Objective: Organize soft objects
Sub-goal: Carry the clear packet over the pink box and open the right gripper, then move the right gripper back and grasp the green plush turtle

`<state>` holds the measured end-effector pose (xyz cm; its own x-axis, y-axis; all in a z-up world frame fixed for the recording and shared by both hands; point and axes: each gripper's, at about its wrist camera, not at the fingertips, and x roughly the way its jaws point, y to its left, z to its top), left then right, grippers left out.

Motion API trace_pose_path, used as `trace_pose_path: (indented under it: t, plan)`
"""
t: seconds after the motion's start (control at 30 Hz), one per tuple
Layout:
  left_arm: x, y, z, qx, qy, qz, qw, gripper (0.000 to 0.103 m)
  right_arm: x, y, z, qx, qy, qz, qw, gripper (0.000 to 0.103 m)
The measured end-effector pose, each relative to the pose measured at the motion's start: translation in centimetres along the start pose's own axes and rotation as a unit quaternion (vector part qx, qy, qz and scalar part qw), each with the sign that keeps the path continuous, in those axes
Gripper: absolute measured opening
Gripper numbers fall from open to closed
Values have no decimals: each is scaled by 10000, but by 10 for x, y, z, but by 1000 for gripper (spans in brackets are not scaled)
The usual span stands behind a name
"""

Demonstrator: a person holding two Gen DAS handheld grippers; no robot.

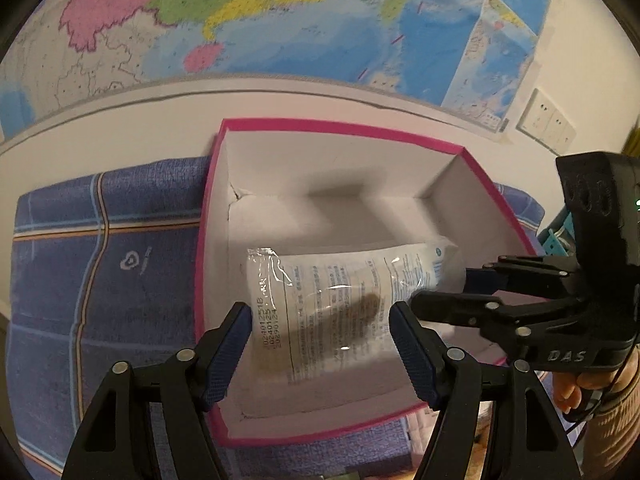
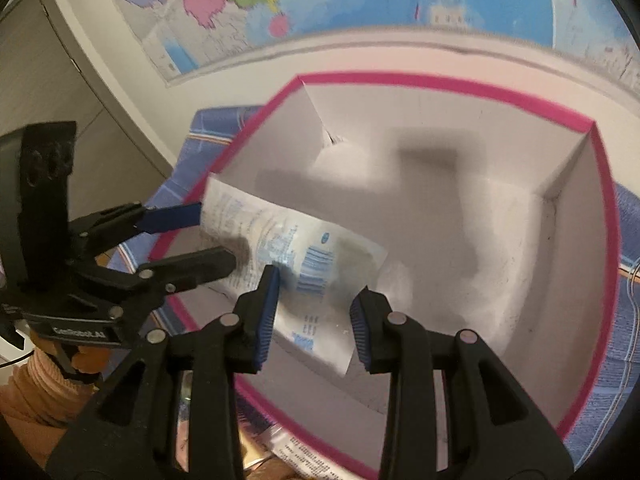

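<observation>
A white plastic packet (image 1: 336,304) with printed text lies inside a pink-rimmed white box (image 1: 344,128). My left gripper (image 1: 320,352) is open, its blue pads on either side of the packet's near end, just above it. My right gripper (image 1: 432,288) comes in from the right at the packet's other end. In the right wrist view the packet (image 2: 296,264) lies between the open right gripper (image 2: 314,316) and the left gripper (image 2: 216,236), which enters from the left, open. I cannot tell whether any pad touches the packet.
The box rests on a blue checked towel (image 1: 120,264) against a white wall with a coloured map (image 1: 240,12). Wall sockets (image 1: 548,120) are at the right. A grey cabinet (image 2: 48,92) stands to the left. Another printed packet (image 2: 296,452) lies in front of the box.
</observation>
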<state>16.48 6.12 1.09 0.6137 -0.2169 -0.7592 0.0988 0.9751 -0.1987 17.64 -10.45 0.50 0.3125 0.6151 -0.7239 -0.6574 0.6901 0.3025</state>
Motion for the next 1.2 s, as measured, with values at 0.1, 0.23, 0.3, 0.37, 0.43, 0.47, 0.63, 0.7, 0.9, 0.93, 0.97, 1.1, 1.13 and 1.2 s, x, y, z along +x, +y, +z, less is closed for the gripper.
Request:
trace_pose_path:
  t: [0.1,0.23,0.3,0.37,0.43,0.47,0.63,0.7,0.9,0.93,0.97,1.1,1.13,1.2]
  plan:
    - [0,-1,1,17,-6,47,10000,71,15,-4,-1,62,222,-84,9997,45]
    - [-5,-2,1,3,-119,166,9998,71,28,-10,-1,211,487,-370,9979,53]
    - [-10,-3,1,3,-227,317,9992,71,26,-12,-2,246,431,-471,9977,54]
    - [-18,-3,-2,52,-347,333,9988,71,17,-13,-3,297,291,-522,9978,55]
    - [-29,-3,-8,105,-482,328,9982,71,6,-10,-4,249,91,-541,9982,54]
    - [-36,-4,-13,158,-542,268,9980,71,-2,-8,-7,216,-4,-485,9986,54]
    - [-67,-14,-41,426,-752,-24,9963,73,-57,12,-28,-105,-517,-49,9986,55]
    - [-78,-20,-53,557,-778,-173,9953,73,-77,23,-38,-284,-684,27,9973,55]
    - [-97,-38,-98,852,-690,-597,9922,74,-128,53,-89,-720,-956,198,9926,55]
    - [-98,-39,-105,856,-644,-680,9919,74,-135,57,-99,-768,-974,197,9921,55]
    - [-99,-41,-112,856,-588,-733,9919,74,-140,60,-108,-786,-984,213,9918,55]
    - [-100,-43,-140,873,-350,-852,9919,74,-160,69,-144,-871,-969,308,9910,55]
    - [-100,-43,-146,865,-312,-887,9918,74,-166,69,-155,-890,-942,288,9911,55]
    - [-100,-45,-157,844,-223,-965,9915,74,-171,72,-171,-913,-911,369,9910,55]
